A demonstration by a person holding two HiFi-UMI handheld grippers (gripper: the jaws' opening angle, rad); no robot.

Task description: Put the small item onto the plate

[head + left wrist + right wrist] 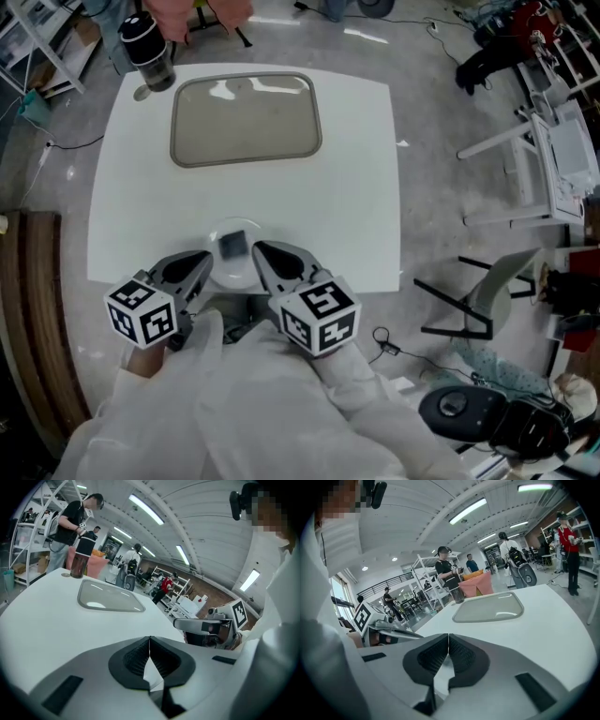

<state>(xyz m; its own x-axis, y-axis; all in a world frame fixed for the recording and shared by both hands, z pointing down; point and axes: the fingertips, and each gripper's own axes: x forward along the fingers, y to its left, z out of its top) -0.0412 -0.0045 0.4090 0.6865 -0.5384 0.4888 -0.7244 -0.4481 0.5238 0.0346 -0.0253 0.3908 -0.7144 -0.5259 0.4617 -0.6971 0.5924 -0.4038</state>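
Note:
A small grey square item (232, 244) lies on a round white dish (217, 275) at the table's near edge. A grey rounded-rectangle plate (246, 119) lies at the far side of the white table, also seen as the plate (110, 597) and the plate (490, 607) in the gripper views. My left gripper (207, 259) is shut and empty just left of the item. My right gripper (259, 249) is shut and empty just right of it. Neither touches the item. The shut jaws show in the left gripper (150, 641) and right gripper (448, 639) views.
A dark bottle (148, 52) stands at the table's (356, 187) far left corner, with a person in pink behind it. Chairs and cables lie on the floor to the right. A wooden bench (33, 309) runs along the left.

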